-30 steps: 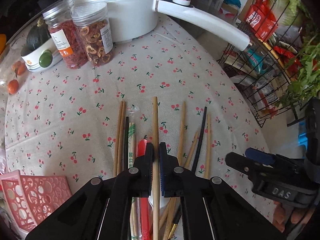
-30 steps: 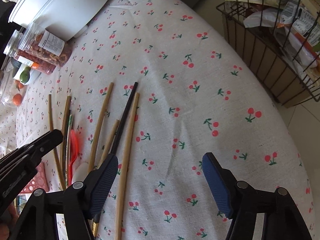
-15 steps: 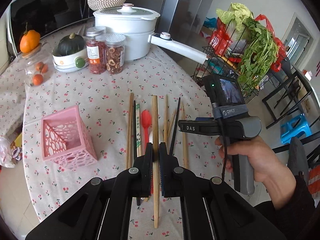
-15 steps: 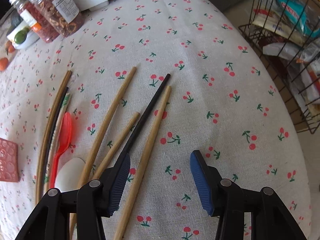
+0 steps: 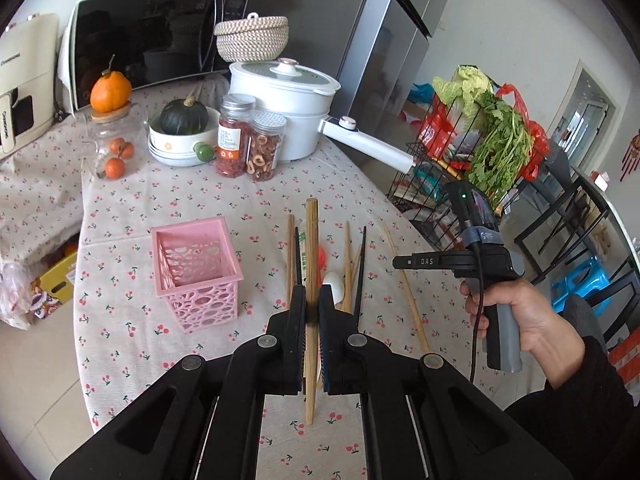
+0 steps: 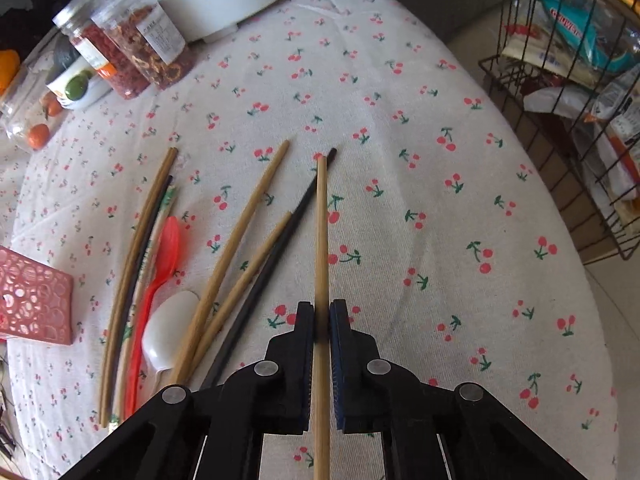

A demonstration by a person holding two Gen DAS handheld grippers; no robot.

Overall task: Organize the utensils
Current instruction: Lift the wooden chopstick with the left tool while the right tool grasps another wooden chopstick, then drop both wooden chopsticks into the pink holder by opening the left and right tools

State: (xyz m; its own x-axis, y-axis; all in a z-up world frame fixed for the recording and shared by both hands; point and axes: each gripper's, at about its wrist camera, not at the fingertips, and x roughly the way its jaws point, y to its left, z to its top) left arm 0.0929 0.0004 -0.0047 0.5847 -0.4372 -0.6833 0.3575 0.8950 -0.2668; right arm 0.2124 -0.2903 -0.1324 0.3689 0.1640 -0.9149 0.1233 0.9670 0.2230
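Sorting the chopsticks into the holder was the step judged to be in hand. A wooden chopstick (image 5: pixel 311 264) was pinched between the closed fingers of the left gripper (image 5: pixel 313 300), low in the centre of the left wrist view, and was carried clear of the worktop (image 5: pixel 168 196). The pink basket (image 5: pixel 196 268) was seen left of centre, upright and open-topped, with nothing visible inside. In the right wrist view a second wooden chopstick (image 6: pixel 321 240) was clamped between the shut fingers of the right gripper (image 6: pixel 321 320) at lower centre; whether its tip had left the cloth could not be told. To its left, other chopsticks, a black chopstick (image 6: pixel 280 248), a red spoon (image 6: pixel 162 256) and a white spoon (image 6: pixel 170 328) were left lying on the worktop. For the next move, the left-held stick would probably have to be swung over the basket mouth, tipped more upright and lowered in before being released, so that it was not caught on the rim.
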